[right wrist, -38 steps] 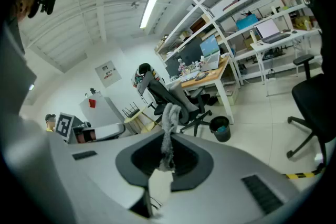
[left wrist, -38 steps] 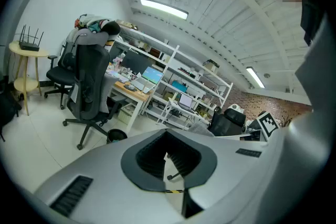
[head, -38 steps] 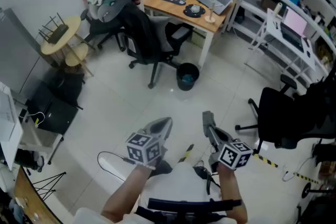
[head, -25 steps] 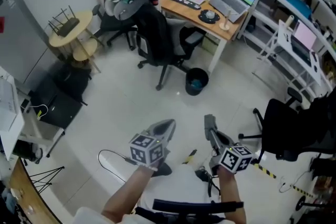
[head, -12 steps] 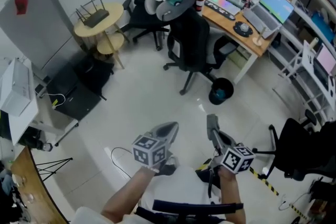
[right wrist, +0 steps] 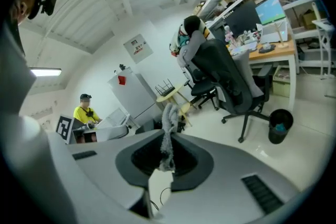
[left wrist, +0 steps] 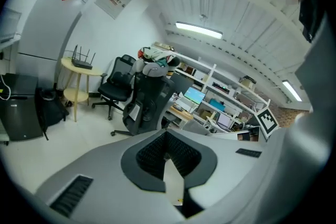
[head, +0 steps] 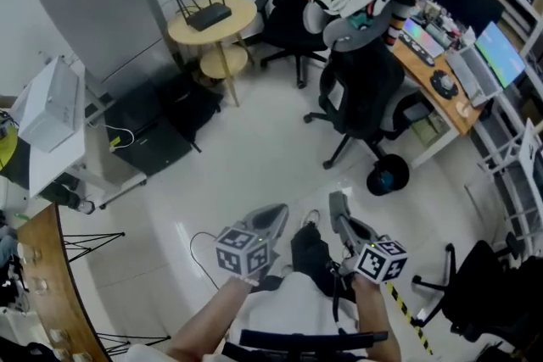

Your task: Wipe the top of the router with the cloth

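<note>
Pale floor (head: 246, 157) fills this office room. Nearest are two grippers, held side by side, low and close to the person. The left gripper (left wrist: 167, 136) is squeezed closed with nothing in it. The right gripper (right wrist: 167, 140) is pinched on one grey cloth (right wrist: 168, 118), which sticks up in a thin strip between its jaws.

Farther off, well away from both grippers, stands one round wooden table (head: 242, 13) with a smaller round shelf below it. One black router (head: 209, 14) lies flat on top. In the head view its long side runs across the tabletop from lower left to upper right. Four thin antennas, as far as can be seen, stand along its far edge and point up. One tall grey cabinet (head: 106, 4) stands just beside the table. Three black chairs (head: 366, 93) are in the room.
</note>
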### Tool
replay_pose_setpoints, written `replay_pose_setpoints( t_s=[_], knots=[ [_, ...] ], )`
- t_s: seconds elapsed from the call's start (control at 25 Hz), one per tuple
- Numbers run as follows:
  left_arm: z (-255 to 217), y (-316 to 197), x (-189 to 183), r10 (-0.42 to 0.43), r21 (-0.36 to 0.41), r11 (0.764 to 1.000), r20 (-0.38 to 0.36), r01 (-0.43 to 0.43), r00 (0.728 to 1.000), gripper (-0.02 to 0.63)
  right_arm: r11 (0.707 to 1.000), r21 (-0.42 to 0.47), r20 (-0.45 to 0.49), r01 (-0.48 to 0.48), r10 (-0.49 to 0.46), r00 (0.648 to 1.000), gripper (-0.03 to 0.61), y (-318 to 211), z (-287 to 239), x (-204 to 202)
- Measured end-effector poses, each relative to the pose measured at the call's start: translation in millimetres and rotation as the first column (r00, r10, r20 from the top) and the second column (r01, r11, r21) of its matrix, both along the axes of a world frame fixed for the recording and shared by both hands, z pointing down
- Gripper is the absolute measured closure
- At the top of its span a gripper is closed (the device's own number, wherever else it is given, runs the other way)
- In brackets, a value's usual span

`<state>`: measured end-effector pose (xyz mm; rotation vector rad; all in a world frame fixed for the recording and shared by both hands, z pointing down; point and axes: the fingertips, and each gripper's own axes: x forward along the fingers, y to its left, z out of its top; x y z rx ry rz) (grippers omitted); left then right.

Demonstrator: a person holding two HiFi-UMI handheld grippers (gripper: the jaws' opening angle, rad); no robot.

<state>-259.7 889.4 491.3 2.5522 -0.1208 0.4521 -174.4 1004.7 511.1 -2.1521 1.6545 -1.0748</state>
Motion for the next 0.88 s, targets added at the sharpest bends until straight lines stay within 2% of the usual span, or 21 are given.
replay_pose_setpoints(
  t_s=[0.2, 0.44, 0.88],
  knots=[
    [5, -54, -4, -0.119, 0.012, 0.993, 0.02, 0.119, 0.993, 0.615, 0.989, 0.026, 0.031, 0.144, -0.145, 0.989, 0.544, -78, 6, 6],
    [9, -130, 11, -0.255, 0.018, 0.967, 0.035, 0.255, 0.966, 0.615, 0.956, 0.05, 0.052, 0.288, -0.29, 0.956, 0.545, -176, 9, 31],
    [3, -254, 92, -0.34, 0.035, 0.94, 0.042, 0.338, 0.94, 0.615, 0.919, 0.062, 0.052, 0.389, -0.392, 0.919, 0.545, -310, 4, 114]
  ],
)
